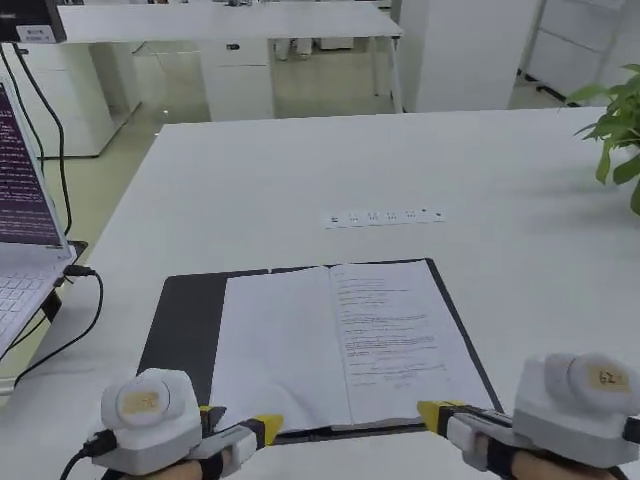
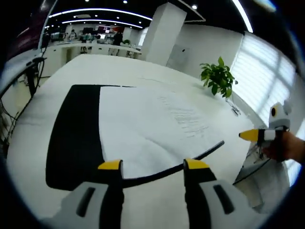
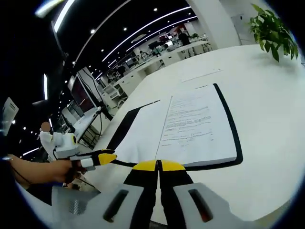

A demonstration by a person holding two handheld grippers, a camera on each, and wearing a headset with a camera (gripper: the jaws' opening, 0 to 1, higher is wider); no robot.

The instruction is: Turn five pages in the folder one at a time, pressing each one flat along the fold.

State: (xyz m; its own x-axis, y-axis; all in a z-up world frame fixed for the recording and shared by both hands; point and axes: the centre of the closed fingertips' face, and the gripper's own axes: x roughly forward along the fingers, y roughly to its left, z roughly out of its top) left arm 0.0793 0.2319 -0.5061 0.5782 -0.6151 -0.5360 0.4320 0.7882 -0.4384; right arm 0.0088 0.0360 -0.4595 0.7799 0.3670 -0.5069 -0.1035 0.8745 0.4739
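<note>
The open black folder [image 1: 180,320] of white pages lies flat on the white worktop [image 1: 300,170], its fold running straight away from us. Its printed right-hand page [image 1: 400,330] sits just ahead of our right gripper [image 1: 435,413], which is closed and empty. Our left gripper [image 1: 262,428], jaws apart and empty, is at the near left edge.

Open laptop [image 1: 20,200] far left, leafy plant [image 1: 620,135] far right

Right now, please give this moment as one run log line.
folder open on table | left page blank, right page printed | left tongs open near front edge | right tongs shut, empty, near front edge
</note>
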